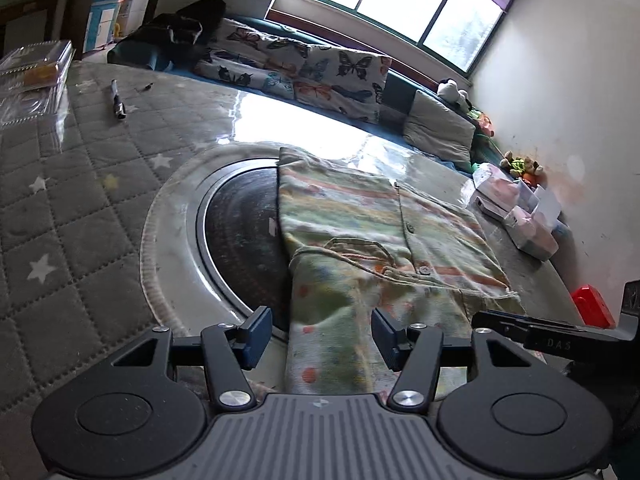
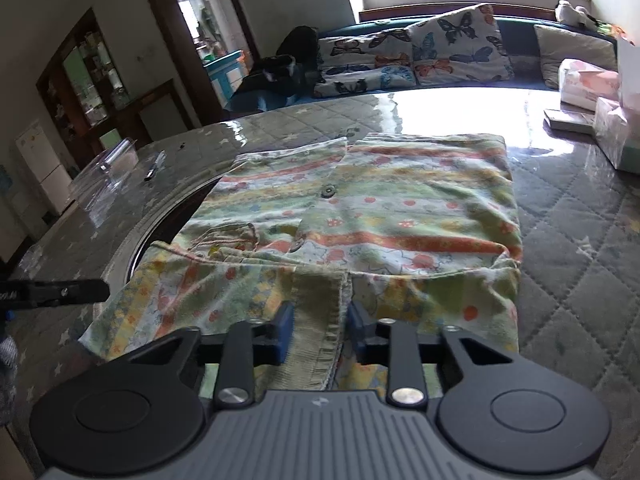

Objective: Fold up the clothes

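Note:
A small striped, patterned button shirt [image 1: 380, 232] lies partly folded on the table, over a round dark hotplate [image 1: 244, 224]. It also shows in the right wrist view [image 2: 360, 216]. My left gripper [image 1: 322, 334] is open, its blue pads either side of the shirt's near folded part. My right gripper [image 2: 320, 330] is open, its pads straddling the shirt's near edge and a hem strip. The right gripper shows at the right edge of the left wrist view [image 1: 532, 328]. The left gripper's tip shows at the left of the right wrist view [image 2: 60, 290].
The table has a grey quilted star cover [image 1: 80, 208] under clear glossy plastic. A marker [image 1: 118, 100] and clear plastic boxes [image 1: 32, 76] lie far left. Tissue packs and boxes [image 1: 524, 216] and a red object [image 1: 592, 306] sit at the right. A sofa with butterfly cushions [image 2: 420, 56] is behind.

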{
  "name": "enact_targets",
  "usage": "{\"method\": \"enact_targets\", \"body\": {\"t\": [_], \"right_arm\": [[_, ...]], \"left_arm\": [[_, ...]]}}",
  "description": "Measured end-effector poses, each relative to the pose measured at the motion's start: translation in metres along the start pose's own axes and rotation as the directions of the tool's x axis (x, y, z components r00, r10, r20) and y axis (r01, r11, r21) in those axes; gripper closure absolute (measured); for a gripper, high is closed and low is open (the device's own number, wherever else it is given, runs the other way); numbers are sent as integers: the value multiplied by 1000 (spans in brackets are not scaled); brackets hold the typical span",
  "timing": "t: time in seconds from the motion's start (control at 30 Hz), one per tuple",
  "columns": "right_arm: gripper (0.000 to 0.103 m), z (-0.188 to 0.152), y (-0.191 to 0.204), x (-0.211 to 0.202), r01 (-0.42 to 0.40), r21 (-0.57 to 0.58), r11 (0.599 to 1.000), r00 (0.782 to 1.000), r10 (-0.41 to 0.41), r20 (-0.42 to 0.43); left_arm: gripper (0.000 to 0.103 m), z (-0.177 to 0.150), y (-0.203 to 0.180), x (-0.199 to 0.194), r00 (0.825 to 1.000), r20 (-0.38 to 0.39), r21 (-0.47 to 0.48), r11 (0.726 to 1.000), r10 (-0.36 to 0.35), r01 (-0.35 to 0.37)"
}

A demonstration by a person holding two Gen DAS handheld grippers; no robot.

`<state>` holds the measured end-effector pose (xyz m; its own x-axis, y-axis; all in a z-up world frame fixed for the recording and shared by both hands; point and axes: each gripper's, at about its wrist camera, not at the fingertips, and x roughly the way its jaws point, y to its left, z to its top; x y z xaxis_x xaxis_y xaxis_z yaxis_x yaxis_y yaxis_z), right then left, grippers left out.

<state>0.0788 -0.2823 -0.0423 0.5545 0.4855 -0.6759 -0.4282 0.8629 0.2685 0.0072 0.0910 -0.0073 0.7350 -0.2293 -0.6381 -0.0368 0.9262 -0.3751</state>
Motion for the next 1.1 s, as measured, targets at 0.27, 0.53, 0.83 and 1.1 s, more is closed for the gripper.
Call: {"method": "enact_targets", "body": {"t": [0.27, 0.53, 0.83, 1.1], "right_arm": [[100, 11, 15, -24, 44, -52, 998, 995, -39, 93], [100, 30, 22, -59, 88, -60, 994, 972, -73, 225], [100, 11, -6, -33, 150, 40, 988, 977, -154, 146], [99, 4, -12, -19, 168, 44, 985, 981, -172, 91]], "left_arm": [[43, 0, 6, 4, 999, 4, -6, 999, 38, -38], [42, 2, 4, 11, 996, 13, 30, 996, 86, -86], [42, 10, -1, 24, 990, 17, 85, 987, 138, -139], [45, 16, -8, 36, 986, 22, 144, 976, 164, -165]]}}
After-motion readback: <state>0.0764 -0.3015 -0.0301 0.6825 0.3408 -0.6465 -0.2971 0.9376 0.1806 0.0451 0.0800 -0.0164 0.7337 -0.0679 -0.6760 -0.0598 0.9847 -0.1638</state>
